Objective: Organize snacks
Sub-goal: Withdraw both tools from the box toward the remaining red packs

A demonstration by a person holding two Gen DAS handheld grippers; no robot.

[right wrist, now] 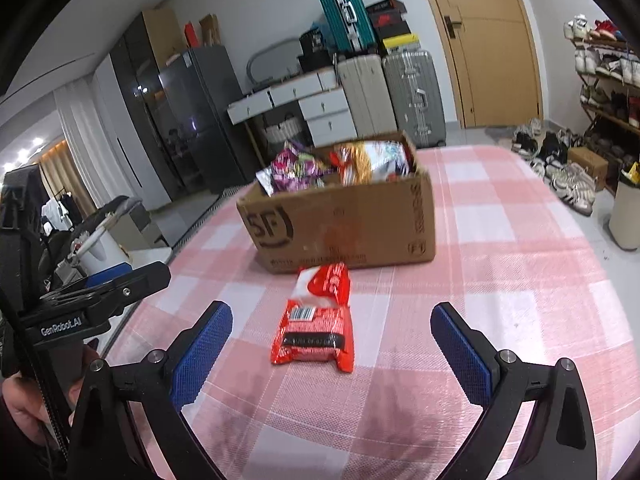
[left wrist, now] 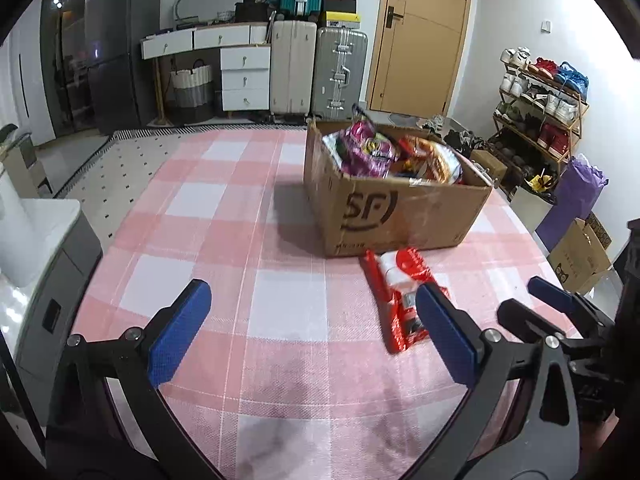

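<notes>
A red snack packet (left wrist: 400, 296) (right wrist: 316, 320) lies flat on the pink checked tablecloth (left wrist: 240, 240), just in front of an open cardboard box (left wrist: 392, 208) (right wrist: 344, 224) filled with several snack bags. My left gripper (left wrist: 314, 290) is open with only cloth between its blue pads; the packet lies by its right finger (left wrist: 444, 332). My right gripper (right wrist: 331, 313) is open too, and the packet lies on the cloth just ahead of its fingers, untouched. Each gripper shows in the other's view: right gripper (left wrist: 532, 300), left gripper (right wrist: 132, 276).
A hand (right wrist: 20, 400) holds the left gripper's handle. A white and grey appliance (left wrist: 36, 240) stands off the table's left edge. Beyond the table are suitcases (left wrist: 316, 68), white drawers (left wrist: 244, 76), a door (left wrist: 416, 32) and a shoe rack (left wrist: 540, 108).
</notes>
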